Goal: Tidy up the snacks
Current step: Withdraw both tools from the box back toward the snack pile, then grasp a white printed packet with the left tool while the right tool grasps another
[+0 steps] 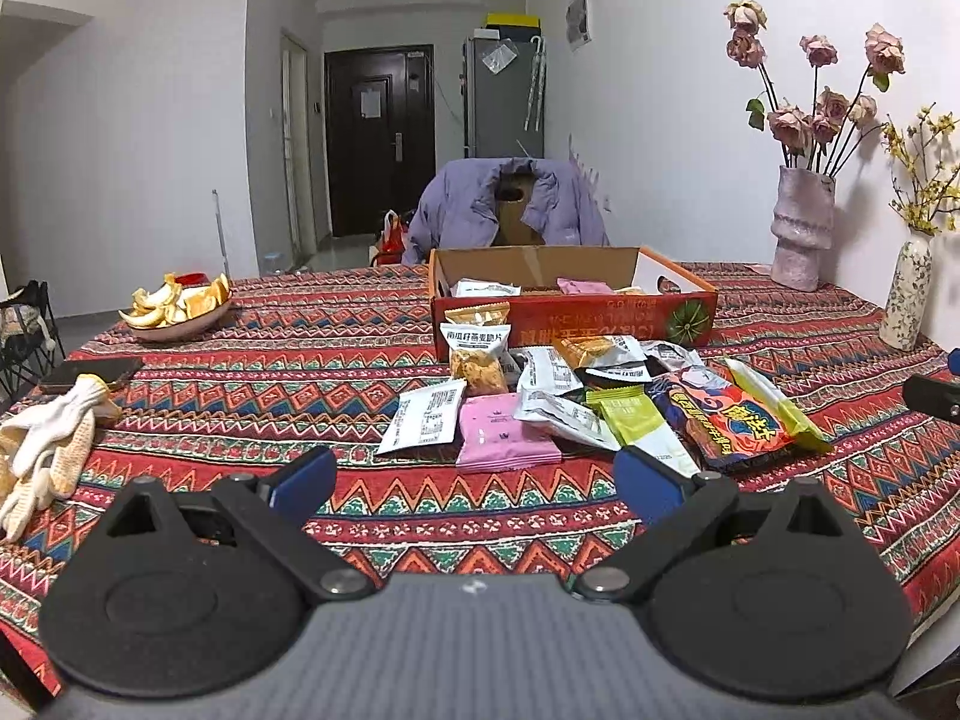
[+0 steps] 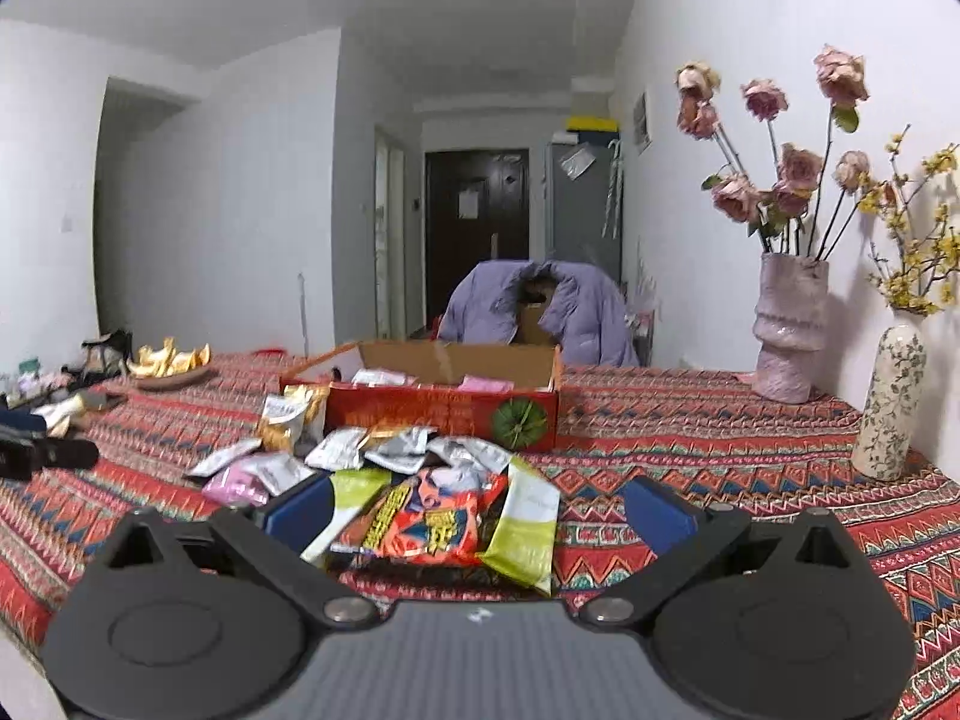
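Both wrist views: jaws wide apart, empty.

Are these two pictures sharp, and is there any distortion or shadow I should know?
Left wrist view: sharp, fisheye bends the table, dark corners. Right wrist view: softer; the pink vase casts a faint shadow on the wall, and walls curve.

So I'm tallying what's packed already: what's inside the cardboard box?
Inside the cardboard box: a white packet and a pink packet. Its front wall hides anything lower.
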A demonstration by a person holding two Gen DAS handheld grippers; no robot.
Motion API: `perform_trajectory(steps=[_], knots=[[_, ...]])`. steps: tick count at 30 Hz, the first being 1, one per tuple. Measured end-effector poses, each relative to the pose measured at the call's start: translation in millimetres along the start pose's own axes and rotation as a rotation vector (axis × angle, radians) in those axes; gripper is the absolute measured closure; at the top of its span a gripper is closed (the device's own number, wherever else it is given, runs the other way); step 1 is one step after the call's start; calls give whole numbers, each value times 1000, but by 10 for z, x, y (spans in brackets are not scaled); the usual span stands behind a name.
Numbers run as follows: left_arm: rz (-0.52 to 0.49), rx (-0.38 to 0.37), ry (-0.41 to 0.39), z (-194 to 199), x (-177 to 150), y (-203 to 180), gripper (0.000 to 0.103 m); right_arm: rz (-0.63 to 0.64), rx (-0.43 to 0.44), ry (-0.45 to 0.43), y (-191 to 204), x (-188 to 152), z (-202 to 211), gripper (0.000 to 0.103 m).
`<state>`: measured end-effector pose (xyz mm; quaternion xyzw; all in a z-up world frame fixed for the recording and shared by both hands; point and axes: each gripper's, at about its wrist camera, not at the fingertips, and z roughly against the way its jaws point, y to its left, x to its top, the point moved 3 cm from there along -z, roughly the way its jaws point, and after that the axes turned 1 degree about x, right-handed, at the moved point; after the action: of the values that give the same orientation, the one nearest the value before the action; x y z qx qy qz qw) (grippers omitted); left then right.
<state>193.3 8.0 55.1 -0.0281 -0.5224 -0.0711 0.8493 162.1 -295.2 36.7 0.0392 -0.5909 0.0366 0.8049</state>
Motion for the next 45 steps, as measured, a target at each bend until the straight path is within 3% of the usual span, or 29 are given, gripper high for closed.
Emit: perform_trajectory(steps=[8, 12, 14, 19, 25, 31, 35, 39, 41, 42, 45], knots=[[44, -28, 80, -403, -4, 215, 4, 70, 27, 3, 165, -27, -240, 0], [67, -29, 123, -763, 36, 370, 15, 1, 177, 67, 241, -2, -505, 1], [71, -26, 149, -994, 71, 421, 24, -5, 234, 135, 322, -9, -723, 5], [119, -70, 206, -1598, 164, 547, 24, 68, 287, 229, 618, 16, -1253, 25], [176, -146, 246, -2040, 140, 674, 23, 150, 388, 305, 979, 124, -1839, 32], [240, -199, 204, -2089, 59, 844, 24, 185, 480, 388, 1203, 107, -2379, 37], [263, -249, 217, -2105, 89, 832, 44, 163, 512, 423, 1210, 62, -2671, 40], [268, -283, 279, -2099, 145, 715, 48, 98, 572, 467, 1167, 59, -2811, 42], [270, -277, 286, -2110, 155, 677, 55, 59, 595, 489, 1146, 55, -2844, 56], [268, -271, 286, -2110, 154, 674, 56, 33, 612, 499, 1139, 59, -2857, 57], [287, -276, 287, -2078, 175, 686, 62, 23, 586, 488, 1156, 81, -2824, 58]])
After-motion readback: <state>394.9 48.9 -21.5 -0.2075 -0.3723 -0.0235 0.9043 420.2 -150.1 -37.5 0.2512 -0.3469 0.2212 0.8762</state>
